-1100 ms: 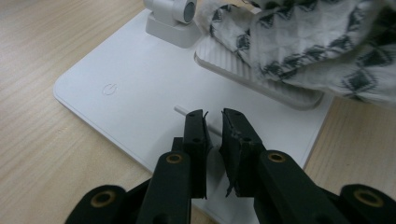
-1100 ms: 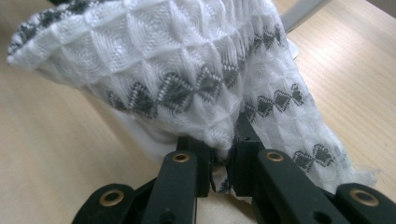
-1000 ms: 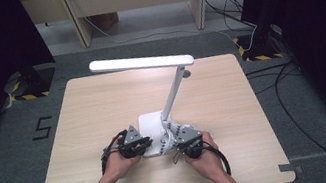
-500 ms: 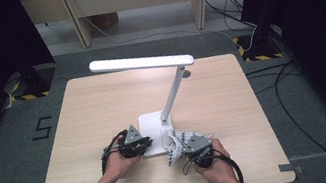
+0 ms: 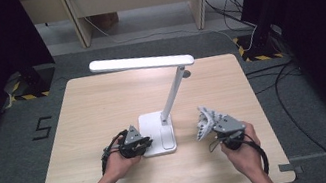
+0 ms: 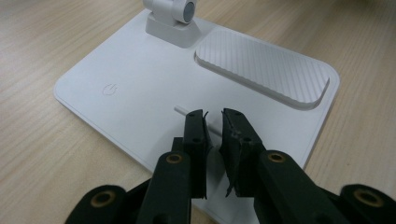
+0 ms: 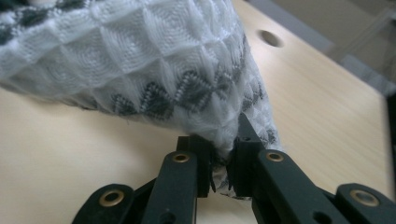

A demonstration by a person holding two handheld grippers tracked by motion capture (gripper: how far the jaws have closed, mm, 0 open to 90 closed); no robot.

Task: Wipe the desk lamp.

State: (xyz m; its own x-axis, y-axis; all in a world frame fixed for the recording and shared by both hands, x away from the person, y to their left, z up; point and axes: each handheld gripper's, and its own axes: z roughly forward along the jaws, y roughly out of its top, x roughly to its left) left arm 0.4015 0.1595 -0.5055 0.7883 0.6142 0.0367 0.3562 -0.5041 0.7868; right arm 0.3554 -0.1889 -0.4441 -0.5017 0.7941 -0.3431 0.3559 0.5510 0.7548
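A: We record the right gripper (image 5: 208,126) carrying a white cloth with a grey zigzag pattern (image 5: 205,120), lifted clear of the wooden table (image 5: 79,116). A second ago that hand sat close against the lamp base (image 5: 158,139); it now stands well to the right of it and higher, cloth bunched at the jaws. In the right gripper view the jaws are nearly together and pinch a fold of the cloth (image 7: 140,70) between the pads.

B: Agreed. We judge a wipe of the base finished, or the cloth being carried off to set down. And the left gripper (image 5: 146,144)?

A: It has kept its place at the left edge of the base. In the left gripper view its jaws stand close, with a narrow gap, over the base (image 6: 140,88). A thin white rod (image 6: 183,110) runs toward that gap; we cannot tell whether the pads press on it or on the base edge.

B: What else stays unclear?

A: The cloth's full extent is cut off at the top of the right gripper view, so we cannot say how much hangs free. The power mark (image 6: 109,89) on the base is faint. The desk lamp's head (image 5: 141,63) glows white, which blurs its outline in the high view.
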